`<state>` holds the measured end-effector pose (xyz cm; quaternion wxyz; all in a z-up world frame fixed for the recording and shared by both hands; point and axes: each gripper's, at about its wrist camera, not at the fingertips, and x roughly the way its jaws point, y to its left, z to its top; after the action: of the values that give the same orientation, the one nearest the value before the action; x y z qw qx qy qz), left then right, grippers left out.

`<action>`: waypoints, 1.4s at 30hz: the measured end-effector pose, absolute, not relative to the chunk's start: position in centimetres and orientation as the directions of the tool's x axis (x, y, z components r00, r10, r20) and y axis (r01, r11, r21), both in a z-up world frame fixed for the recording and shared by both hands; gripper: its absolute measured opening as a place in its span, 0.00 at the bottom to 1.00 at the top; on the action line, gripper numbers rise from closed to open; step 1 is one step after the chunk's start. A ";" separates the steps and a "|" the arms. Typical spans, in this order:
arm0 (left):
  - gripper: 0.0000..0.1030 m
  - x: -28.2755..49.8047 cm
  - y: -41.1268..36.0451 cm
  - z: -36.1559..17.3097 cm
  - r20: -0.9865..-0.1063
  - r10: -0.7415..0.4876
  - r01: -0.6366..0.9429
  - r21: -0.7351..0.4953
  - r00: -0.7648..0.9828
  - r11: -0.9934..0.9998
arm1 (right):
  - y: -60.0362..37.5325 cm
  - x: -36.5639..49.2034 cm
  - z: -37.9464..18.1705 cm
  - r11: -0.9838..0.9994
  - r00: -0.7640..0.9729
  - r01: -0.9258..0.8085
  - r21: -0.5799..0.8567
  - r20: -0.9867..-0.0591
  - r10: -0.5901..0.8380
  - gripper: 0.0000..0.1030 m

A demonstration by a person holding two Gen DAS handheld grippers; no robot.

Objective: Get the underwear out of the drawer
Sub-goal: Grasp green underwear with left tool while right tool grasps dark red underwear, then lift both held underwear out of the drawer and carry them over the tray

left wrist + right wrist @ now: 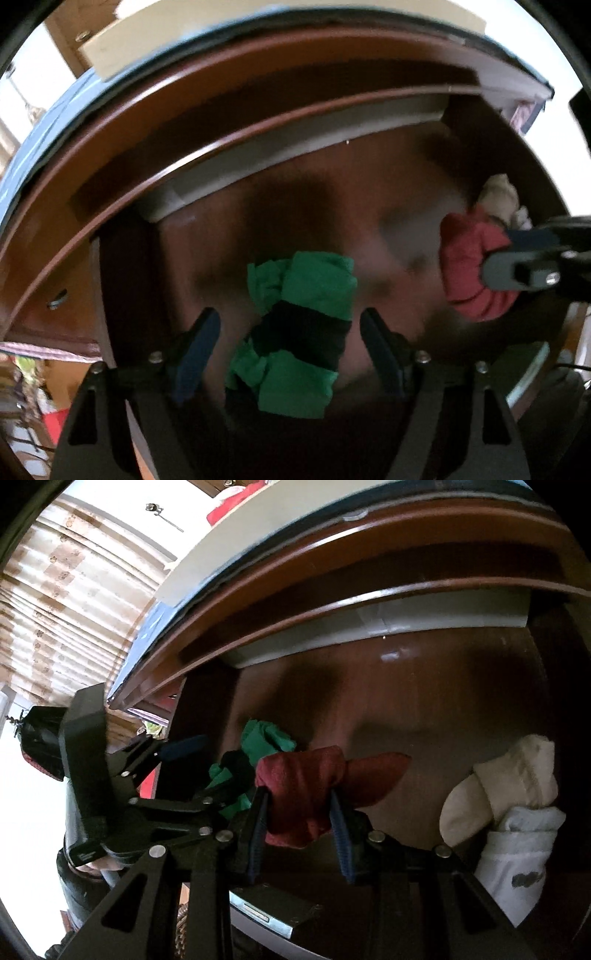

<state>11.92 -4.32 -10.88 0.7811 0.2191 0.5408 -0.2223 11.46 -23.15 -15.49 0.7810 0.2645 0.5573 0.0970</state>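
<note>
- The brown wooden drawer (258, 206) lies open below me.
- My left gripper (290, 347) hangs released over the green underwear (295, 332) on the drawer floor.
- Only my right view shows the right gripper (301, 819) grasping the red underwear (303, 779), and white rolled cloths (517, 812); motion blurs the details.

I count one open drawer (424, 686). It contains four rolled garments: one green-and-black (295, 332), one red (306, 790), one cream (502, 779), one white (517, 856).
</note>
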 end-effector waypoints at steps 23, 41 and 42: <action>0.22 9.7 -1.2 -9.0 -0.888 -0.317 0.434 -0.153 0.334 0.888 | -24.9 10.4 -11.5 0.809 0.510 0.143 0.570 -0.743 0.433 0.35; 0.22 5.4 -2.4 -0.7 -0.748 -0.427 0.460 -0.184 0.508 0.869 | -26.0 6.5 -5.5 0.817 0.647 0.097 0.569 -0.660 0.382 0.35; 0.22 5.3 -2.5 -0.3 -0.741 -0.431 0.466 -0.180 0.515 0.866 | -26.1 6.4 -5.0 0.818 0.656 0.091 0.568 -0.653 0.380 0.35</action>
<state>5.26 -2.46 -0.26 0.8702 0.0207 0.4194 -0.2576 6.36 -26.08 -5.02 0.8625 0.2897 0.4064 0.0836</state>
